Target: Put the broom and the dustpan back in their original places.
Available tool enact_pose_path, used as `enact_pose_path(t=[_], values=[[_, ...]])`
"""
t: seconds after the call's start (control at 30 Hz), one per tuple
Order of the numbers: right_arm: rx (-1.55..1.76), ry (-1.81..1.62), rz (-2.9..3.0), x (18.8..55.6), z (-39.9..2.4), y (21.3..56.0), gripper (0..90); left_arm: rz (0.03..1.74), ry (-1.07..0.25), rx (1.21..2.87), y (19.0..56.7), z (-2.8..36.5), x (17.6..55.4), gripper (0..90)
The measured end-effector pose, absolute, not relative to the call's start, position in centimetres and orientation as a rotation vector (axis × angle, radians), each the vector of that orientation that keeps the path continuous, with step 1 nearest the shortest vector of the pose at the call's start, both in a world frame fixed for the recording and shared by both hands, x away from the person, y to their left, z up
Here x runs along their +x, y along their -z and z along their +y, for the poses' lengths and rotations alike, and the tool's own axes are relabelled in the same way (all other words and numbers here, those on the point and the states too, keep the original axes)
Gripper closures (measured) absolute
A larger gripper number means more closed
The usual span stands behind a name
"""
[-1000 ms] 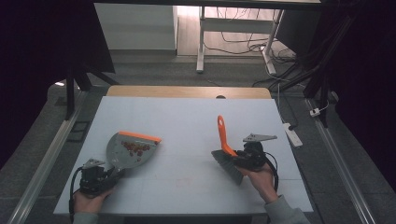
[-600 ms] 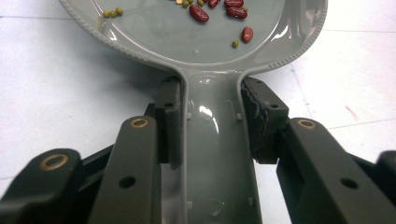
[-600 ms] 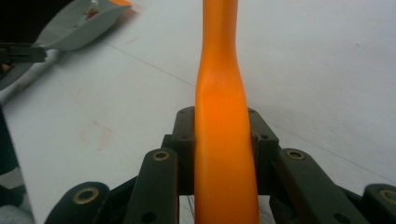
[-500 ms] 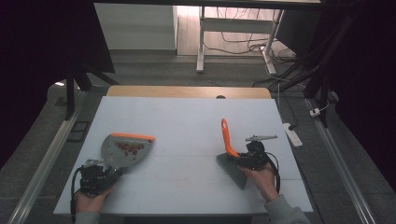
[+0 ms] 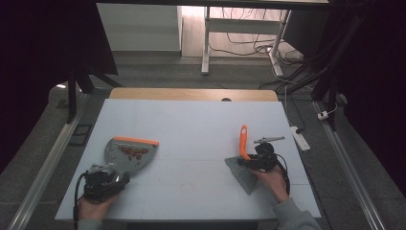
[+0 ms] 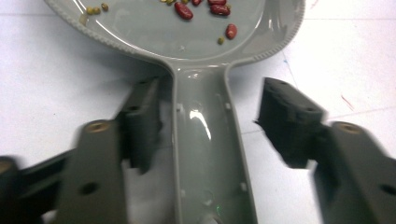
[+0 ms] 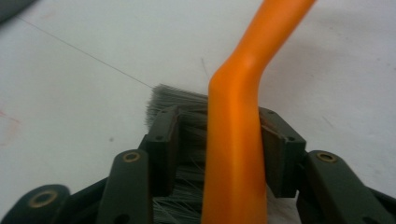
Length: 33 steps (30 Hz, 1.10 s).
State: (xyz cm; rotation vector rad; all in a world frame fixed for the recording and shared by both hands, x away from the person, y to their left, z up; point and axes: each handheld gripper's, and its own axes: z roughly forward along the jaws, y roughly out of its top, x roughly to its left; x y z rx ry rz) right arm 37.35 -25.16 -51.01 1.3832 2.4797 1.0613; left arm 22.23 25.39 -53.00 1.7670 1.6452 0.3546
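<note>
The dustpan (image 6: 205, 140) is cut off at the top of the left gripper view, its beans (image 6: 205, 9) partly out of frame. Its handle lies between the left gripper (image 6: 205, 121), whose 2 jaws have just opened and stand clear. The right gripper (image 7: 219, 140) has likewise just opened, straddling the brush (image 7: 238, 154) loosely on the table (image 5: 201, 124).

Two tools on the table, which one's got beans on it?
The grey dustpan at the left gripper, its pan scattered with red beans. The orange-handled brush at the right gripper carries none.
</note>
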Motion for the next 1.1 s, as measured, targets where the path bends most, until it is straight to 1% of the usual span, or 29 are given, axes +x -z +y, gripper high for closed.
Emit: enact_pose_path(t=[0.07, 0.23, 0.4, 0.67, 0.83, 1.1], values=[[1.383, -1.027, 2.476, 37.4, -25.3, 51.2, 49.5, 1.63, -0.37, 1.772, 52.7, 25.5, 21.9, 29.4], [1.371, -0.996, 2.425, 37.2, -25.7, 51.0, 48.0, 1.571, -0.415, 1.796, 51.7, 25.3, 21.2, 25.4], [1.308, -1.027, 2.373, 36.4, -26.3, 50.1, 48.3, 1.46, -0.431, 1.833, 50.5, 25.1, 21.0, 26.3], [1.01, -1.166, 2.468, 33.6, -25.6, 48.9, 49.7, 1.261, -0.353, 1.903, 50.0, 24.2, 21.7, 29.0], [0.909, -1.196, 2.504, 32.6, -25.0, 48.9, 50.0, 1.218, -0.334, 1.924, 50.0, 23.6, 22.3, 30.2], [0.856, -1.231, 2.508, 32.2, -24.7, 48.8, 50.5, 1.168, -0.305, 1.945, 50.0, 23.3, 22.6, 30.8]])
